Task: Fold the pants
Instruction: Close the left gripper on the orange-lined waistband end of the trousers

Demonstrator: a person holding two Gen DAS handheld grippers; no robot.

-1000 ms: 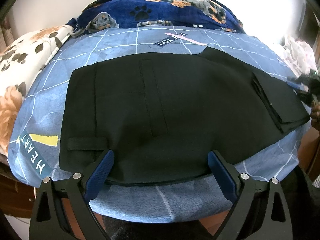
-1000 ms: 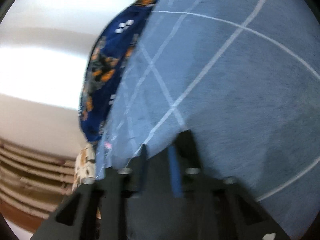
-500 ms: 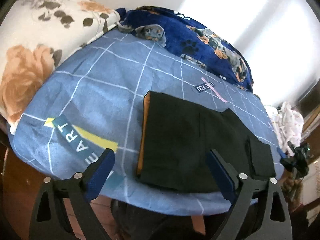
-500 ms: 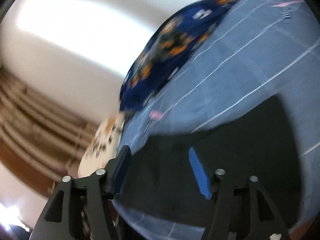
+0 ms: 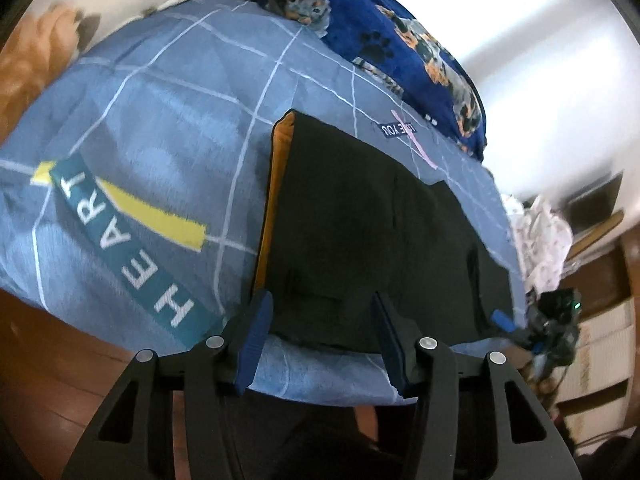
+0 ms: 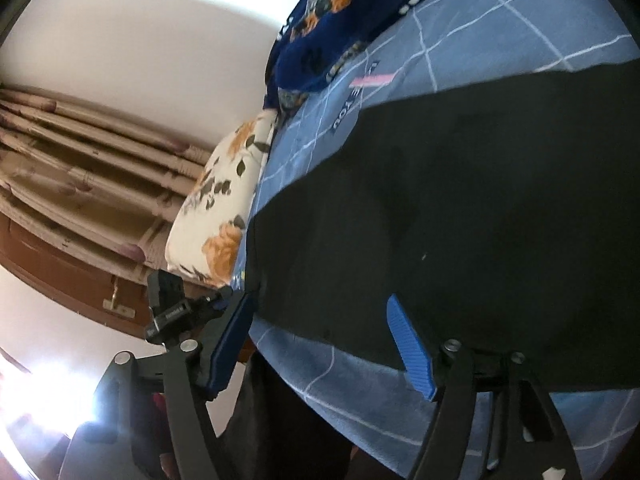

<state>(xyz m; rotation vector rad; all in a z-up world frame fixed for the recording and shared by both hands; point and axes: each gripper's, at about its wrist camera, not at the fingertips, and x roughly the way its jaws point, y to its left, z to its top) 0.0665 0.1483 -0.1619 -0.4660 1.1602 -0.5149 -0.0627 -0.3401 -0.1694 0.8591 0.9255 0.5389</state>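
Observation:
The black pants (image 5: 360, 232) lie folded flat on the blue checked bedsheet (image 5: 160, 128), with an orange lining edge (image 5: 276, 184) showing at their left end. My left gripper (image 5: 320, 312) is open, its blue pads at the pants' near left corner, holding nothing. My right gripper (image 6: 320, 316) is open over the pants' (image 6: 460, 208) near edge, empty. The right gripper also shows in the left wrist view (image 5: 520, 324) at the pants' right end.
A dark blue dog-print blanket (image 5: 400, 52) lies at the far side of the bed. A floral pillow (image 6: 224, 200) sits at the head end. White clothes (image 5: 540, 236) lie off the right side. Brown curtains (image 6: 80, 152) hang beyond the pillow.
Both grippers have come back down to the pants' near edge. The left moved toward the left corner, the right swung from the bare sheet to the pants' other end. The pants stay folded.

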